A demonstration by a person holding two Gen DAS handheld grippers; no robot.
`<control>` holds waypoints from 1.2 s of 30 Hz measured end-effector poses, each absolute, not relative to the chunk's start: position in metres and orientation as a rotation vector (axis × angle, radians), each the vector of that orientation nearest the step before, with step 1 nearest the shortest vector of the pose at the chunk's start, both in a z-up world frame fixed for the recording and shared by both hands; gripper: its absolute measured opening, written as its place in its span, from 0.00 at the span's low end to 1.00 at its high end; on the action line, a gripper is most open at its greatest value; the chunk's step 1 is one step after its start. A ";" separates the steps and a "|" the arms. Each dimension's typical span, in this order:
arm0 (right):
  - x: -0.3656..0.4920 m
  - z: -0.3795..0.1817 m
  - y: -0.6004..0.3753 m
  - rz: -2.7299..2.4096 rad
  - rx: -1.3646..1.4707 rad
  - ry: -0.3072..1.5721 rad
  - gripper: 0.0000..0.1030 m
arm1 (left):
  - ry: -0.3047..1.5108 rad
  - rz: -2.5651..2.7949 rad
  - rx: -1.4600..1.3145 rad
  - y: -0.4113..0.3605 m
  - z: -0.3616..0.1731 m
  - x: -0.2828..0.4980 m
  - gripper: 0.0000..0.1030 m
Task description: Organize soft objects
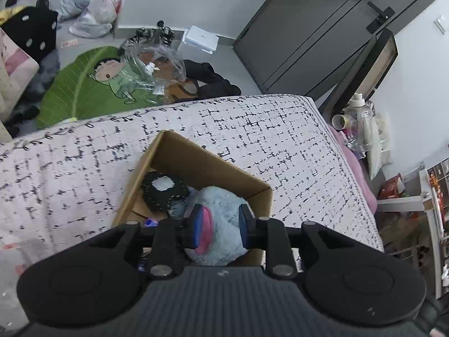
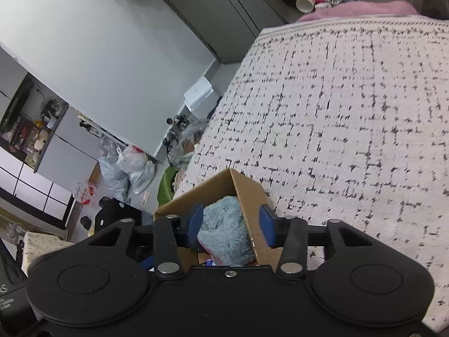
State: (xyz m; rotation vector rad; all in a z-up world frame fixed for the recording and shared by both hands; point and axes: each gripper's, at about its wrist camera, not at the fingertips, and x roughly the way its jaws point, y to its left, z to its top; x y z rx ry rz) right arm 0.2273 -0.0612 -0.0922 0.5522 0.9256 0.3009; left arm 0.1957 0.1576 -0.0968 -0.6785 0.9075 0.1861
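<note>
A brown cardboard box (image 1: 196, 157) sits on the white bed cover with black grid marks (image 1: 280, 134). Inside it lie a fluffy light-blue plush with a pink patch (image 1: 221, 224) and a black knitted item with a pale centre (image 1: 164, 189). My left gripper (image 1: 220, 224) hovers over the box, jaws open on either side of the plush. In the right wrist view the same box (image 2: 247, 196) and plush (image 2: 224, 233) show. My right gripper (image 2: 230, 226) is open, jaws straddling the box's right wall, left pad near the plush.
Beyond the bed's far edge the floor holds a green leaf-shaped cushion (image 1: 81, 90), plastic bags (image 1: 95, 14) and a dark bag (image 1: 213, 81). A dark cabinet (image 1: 314, 33) stands behind. Bottles and clutter (image 1: 359, 123) sit beside the bed's right edge.
</note>
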 end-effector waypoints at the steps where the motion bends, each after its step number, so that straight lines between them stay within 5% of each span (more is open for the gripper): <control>1: 0.223 -0.088 -0.066 0.302 0.550 0.912 0.52 | 0.911 0.192 -0.659 0.156 -0.094 0.193 0.25; 18: 0.174 -0.046 -0.116 0.320 0.470 0.822 0.89 | 0.867 0.225 -0.515 0.125 -0.048 0.143 0.75; 36: 0.129 -0.019 -0.129 0.406 0.412 0.828 1.00 | 0.858 0.259 -0.377 0.105 -0.024 0.084 0.86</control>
